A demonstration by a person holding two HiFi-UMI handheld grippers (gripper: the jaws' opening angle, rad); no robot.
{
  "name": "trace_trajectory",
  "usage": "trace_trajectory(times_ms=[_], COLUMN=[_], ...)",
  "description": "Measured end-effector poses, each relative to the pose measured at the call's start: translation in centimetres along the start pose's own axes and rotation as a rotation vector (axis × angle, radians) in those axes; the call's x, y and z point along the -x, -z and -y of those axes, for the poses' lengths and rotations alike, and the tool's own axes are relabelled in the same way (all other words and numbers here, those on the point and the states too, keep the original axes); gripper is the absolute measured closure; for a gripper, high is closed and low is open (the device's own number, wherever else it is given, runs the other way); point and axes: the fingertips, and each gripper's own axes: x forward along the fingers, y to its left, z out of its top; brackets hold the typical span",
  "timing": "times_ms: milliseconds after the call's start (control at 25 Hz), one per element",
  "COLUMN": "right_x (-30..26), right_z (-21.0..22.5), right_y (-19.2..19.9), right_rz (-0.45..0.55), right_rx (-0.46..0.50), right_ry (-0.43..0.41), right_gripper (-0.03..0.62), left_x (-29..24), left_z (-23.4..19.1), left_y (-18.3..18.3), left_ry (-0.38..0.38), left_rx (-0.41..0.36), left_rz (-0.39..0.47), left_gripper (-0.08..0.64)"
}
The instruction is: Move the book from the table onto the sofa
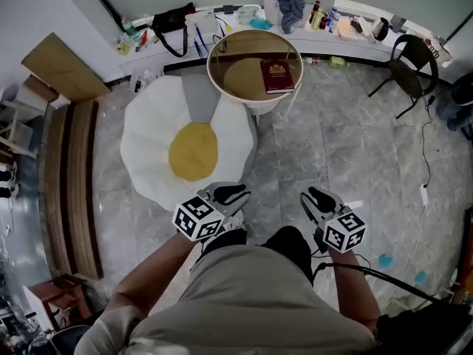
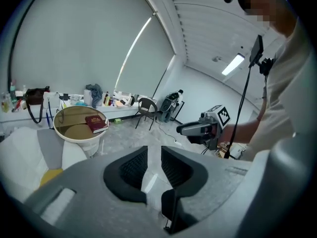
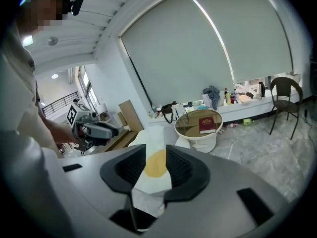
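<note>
Both my left gripper (image 1: 228,194) and right gripper (image 1: 319,199) at 6 o'clock, fingers (image 2: 130,168) narrowly apart, empty, book (image 1: 277,75) on tabletop (image 1: 238,77) at 12 o'clock, sofa (image 1: 151,135) between.

A room half furnished as a home and half used as a workspace is shown: a stone-tiled floor (image 1: 355,154), a wide roller blind (image 3: 208,48) and a far ledge (image 1: 355,46) crowded with bottles (image 1: 318,15) and a bag (image 1: 171,22). A fried-egg-shaped sofa (image 1: 148,139), a round table (image 1: 222,69) and a chair (image 1: 414,61) are set among cardboard (image 1: 63,69) and boards (image 1: 70,183) at the left, with a loose cable (image 1: 425,146) at the right.
</note>
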Motion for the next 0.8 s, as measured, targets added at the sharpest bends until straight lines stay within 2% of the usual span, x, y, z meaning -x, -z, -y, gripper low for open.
trace_trajectory(times_ms=[200,360,560,680,800], right_x=[-5.9,-9.9,-17.7,-23.1,-28.2], right_z=[2.7,7.4,17.1,23.8,30.6], right_y=[-3.2,-5.7,-8.6,-10.6,-12.3], right_rz=[-0.022,-0.054,-0.086,-0.123,-0.158], right_rx=[-0.003,-0.029,-0.084,-0.096,-0.123], right_ry=[0.029,0.027,0.002,-0.029,-0.059], right_gripper=[0.46,0.471,0.48,0.479,0.472], left_x=[-1.0,-3.9,-9.7,-14.5,-20.0], left_z=[-7.8,-12.6,-19.3,-24.2,-29.1], left_y=[-1.4,-3.8,-6.6,-8.5,-10.1], left_ry=[-0.022,-0.048,-0.095,-0.131,-0.16], left_rx=[0.043,0.107,0.18,0.251,0.289], left_rz=[0.004,0.021,-0.002,-0.026,-0.057], left_gripper=[0.479,0.479,0.477,0.471,0.459])
